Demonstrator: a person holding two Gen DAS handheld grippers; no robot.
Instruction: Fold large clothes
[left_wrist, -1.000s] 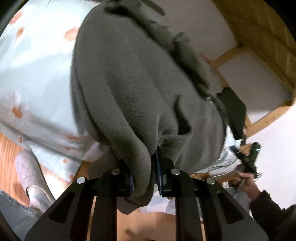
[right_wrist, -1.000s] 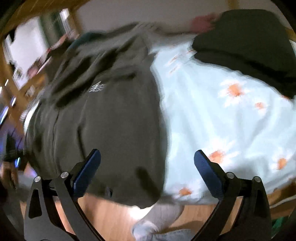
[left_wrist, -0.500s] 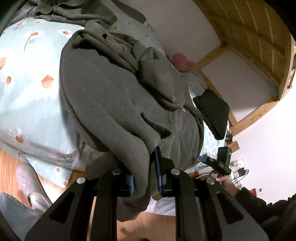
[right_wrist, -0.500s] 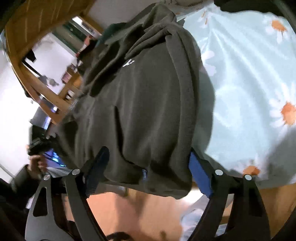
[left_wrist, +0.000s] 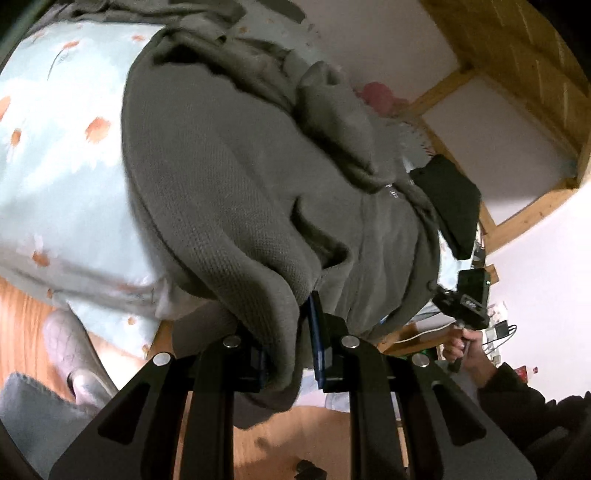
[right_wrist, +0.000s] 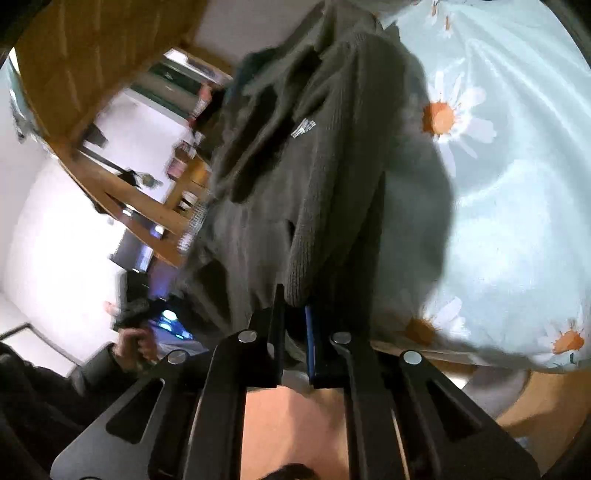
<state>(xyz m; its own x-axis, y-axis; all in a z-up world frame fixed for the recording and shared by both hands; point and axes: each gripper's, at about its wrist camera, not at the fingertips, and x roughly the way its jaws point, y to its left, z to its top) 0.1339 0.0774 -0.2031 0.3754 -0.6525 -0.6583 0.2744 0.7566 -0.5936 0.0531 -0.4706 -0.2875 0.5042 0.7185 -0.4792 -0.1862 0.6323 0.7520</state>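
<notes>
A large olive-grey knit sweater lies over the edge of a bed with a pale blue daisy-print cover. My left gripper is shut on the sweater's hem, which bunches between the jaws and hangs below them. My right gripper is shut on another part of the sweater's hem at the bed's edge. The right gripper also shows in the left wrist view, held in a hand. The sweater's far end is crumpled.
A dark folded garment lies on the bed beyond the sweater. A pink soft thing sits by the wall. A wooden bed frame rises at the right. Wooden floor and a slippered foot are below.
My right gripper has gone from open around the hem to shut on it. My left gripper keeps its hold; both views have shifted with the pull on the sweater.
</notes>
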